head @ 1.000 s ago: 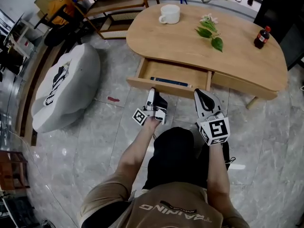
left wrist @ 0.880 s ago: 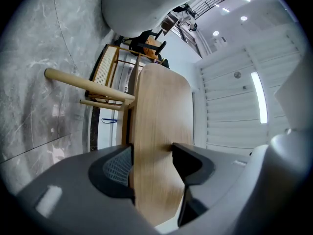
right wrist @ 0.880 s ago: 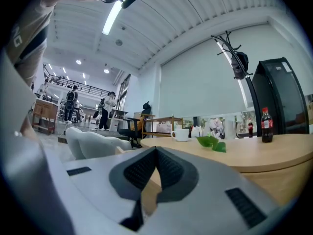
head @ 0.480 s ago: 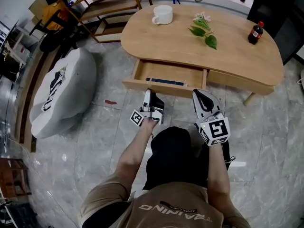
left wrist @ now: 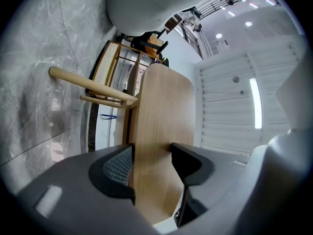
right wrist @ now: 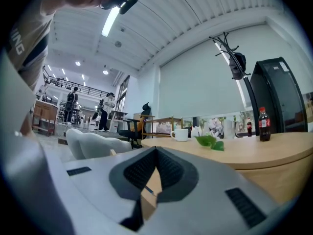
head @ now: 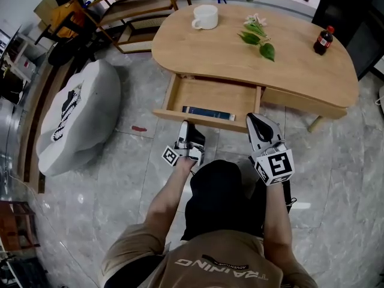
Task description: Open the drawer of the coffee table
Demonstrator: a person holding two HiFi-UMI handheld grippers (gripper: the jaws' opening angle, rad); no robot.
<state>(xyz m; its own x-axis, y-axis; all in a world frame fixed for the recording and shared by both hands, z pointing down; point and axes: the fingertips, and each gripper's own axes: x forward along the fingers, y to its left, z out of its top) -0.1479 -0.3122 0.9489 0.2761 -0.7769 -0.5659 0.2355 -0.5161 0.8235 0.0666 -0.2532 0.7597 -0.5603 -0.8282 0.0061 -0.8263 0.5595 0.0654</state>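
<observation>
Coffee table (head: 300,71), light wood, oval surface, lies ahead of both claws. Its drawer (head: 216,95) is pulled well out toward the person, front edge nearest the claws.

Left claw (head: 185,126) is at the drawer's front panel, left of centre. In the left gripper view the wood panel fills the gap of the left claw (left wrist: 151,165), both pads against it: gripping the drawer front, jaws set wide and just closed a little further.

Right claw (head: 255,120) is just beside the right end of the drawer front; contact not clear. In the right gripper view the right claw (right wrist: 155,153) has its tips together, nothing held.

A large grey-white cushion seat (head: 75,116) sits on the floor, well left of the left claw. A dark blue book (head: 208,113) lies inside the drawer, just behind the front panel, near the left claw.

On the surface beyond the drawer: white mug (head: 205,17), leafy sprig (head: 258,38), cola bottle (head: 324,41) far right. The person's lap in black (head: 219,191) is just behind both claws.
</observation>
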